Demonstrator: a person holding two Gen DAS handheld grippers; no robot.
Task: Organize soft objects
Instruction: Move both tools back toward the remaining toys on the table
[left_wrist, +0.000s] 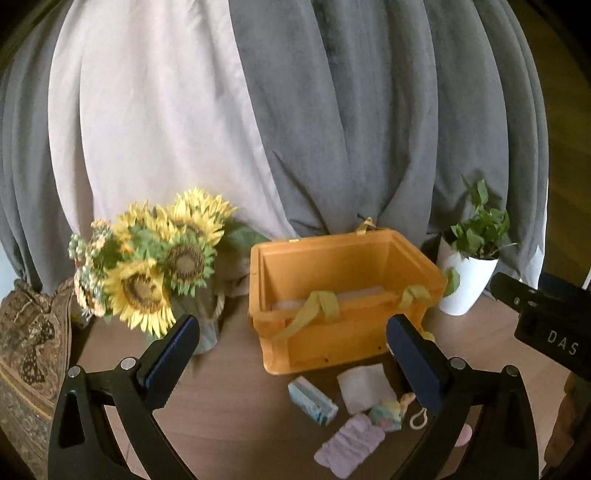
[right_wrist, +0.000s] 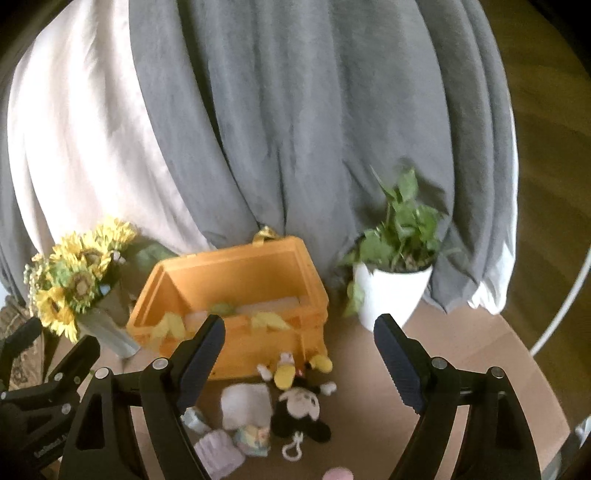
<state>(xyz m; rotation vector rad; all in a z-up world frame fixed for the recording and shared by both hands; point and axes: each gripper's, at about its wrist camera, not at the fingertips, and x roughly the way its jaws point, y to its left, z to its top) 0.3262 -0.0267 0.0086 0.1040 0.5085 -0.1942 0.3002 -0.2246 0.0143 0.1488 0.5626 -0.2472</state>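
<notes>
An orange crate (left_wrist: 343, 332) (right_wrist: 236, 295) with yellow straps stands on the brown table, something pale inside. In front of it lie soft items: a white folded cloth (left_wrist: 364, 386) (right_wrist: 245, 404), a blue-white packet (left_wrist: 312, 400), a lilac cloth (left_wrist: 349, 445) (right_wrist: 218, 452), a small pastel toy (left_wrist: 386, 415) (right_wrist: 253, 439), and a Mickey plush (right_wrist: 299, 406) with a yellow-dressed plush (right_wrist: 286, 373) above it. My left gripper (left_wrist: 293, 360) is open and empty above these. My right gripper (right_wrist: 299, 362) is open and empty over the plush toys.
A sunflower bouquet (left_wrist: 155, 266) (right_wrist: 70, 280) in a grey vase stands left of the crate. A white potted plant (left_wrist: 467, 277) (right_wrist: 393, 291) stands right. Grey and white curtains hang behind. A patterned cushion (left_wrist: 26, 354) lies far left. A pink object (right_wrist: 338, 473) sits at the bottom edge.
</notes>
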